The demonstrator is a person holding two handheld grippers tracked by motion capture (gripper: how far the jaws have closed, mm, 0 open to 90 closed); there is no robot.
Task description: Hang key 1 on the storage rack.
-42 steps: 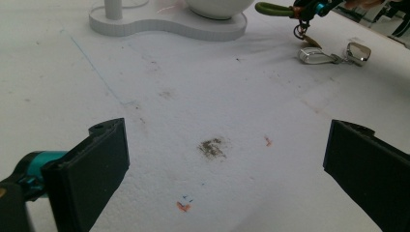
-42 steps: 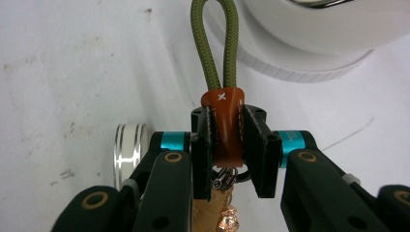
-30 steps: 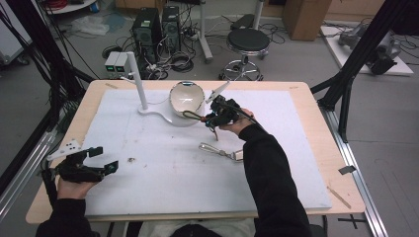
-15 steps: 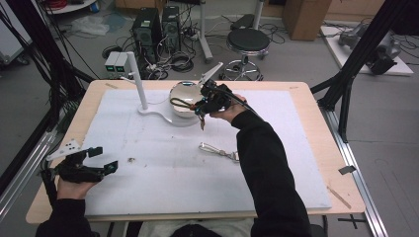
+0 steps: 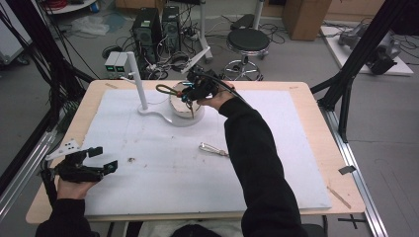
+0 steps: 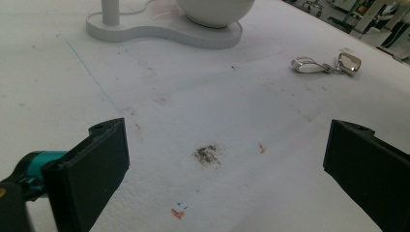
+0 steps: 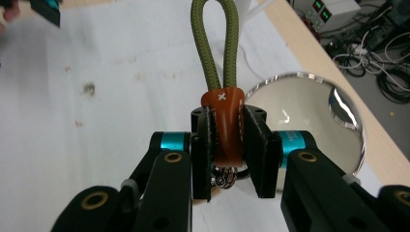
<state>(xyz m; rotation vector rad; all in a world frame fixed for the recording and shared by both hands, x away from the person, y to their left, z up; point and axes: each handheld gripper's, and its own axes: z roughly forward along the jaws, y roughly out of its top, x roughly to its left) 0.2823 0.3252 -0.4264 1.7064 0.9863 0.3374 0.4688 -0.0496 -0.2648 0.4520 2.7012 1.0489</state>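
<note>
The keychain [image 7: 221, 96], with its green cord loop and brown leather tab, is clamped between the fingers of the right gripper [image 5: 190, 98] and is held in the air above the white bowl [image 5: 184, 109], near the post of the white stand [image 5: 140, 91]. The lifting seems done; the hanging on the stand is judged to be left. A second, metal keychain [image 5: 213, 148] lies on the table [image 5: 296, 143]. The left gripper [image 5: 96, 160] rests with fingers wide apart, holding nothing. Counted: two keychains, one stand, one bowl
</note>
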